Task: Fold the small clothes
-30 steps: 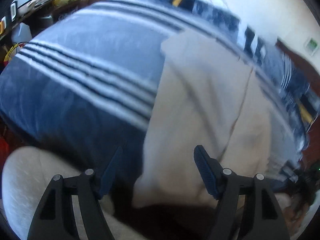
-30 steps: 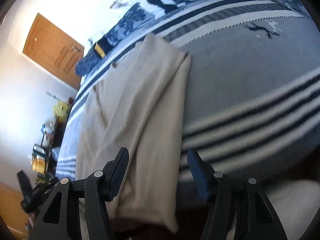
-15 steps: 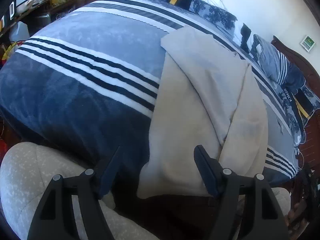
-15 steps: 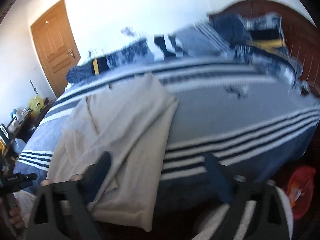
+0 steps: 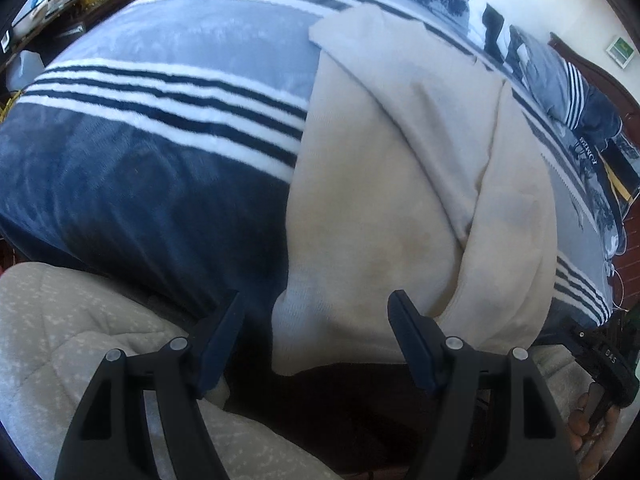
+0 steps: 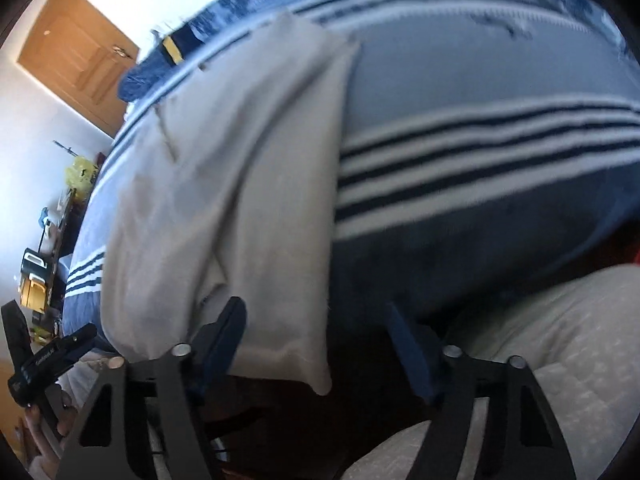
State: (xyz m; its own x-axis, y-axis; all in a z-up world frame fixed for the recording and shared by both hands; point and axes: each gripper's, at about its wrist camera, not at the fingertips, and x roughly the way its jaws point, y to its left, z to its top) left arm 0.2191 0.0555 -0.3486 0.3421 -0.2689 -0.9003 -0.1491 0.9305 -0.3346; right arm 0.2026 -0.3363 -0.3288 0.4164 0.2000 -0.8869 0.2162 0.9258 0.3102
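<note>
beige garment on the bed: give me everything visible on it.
The beige garment looks like soft knit cloth, plain cream with faint discoloured patches. It lies lengthwise on the striped blanket, partly folded: one side flap is turned over the middle, leaving a long diagonal crease. Its near hem hangs over the bed edge. The left gripper and right gripper each straddle a near corner with jaws open; neither pinches it.

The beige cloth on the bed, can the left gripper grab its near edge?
Probably yes. The left gripper is open right over the cloth's near edge, with nothing in between.
</note>
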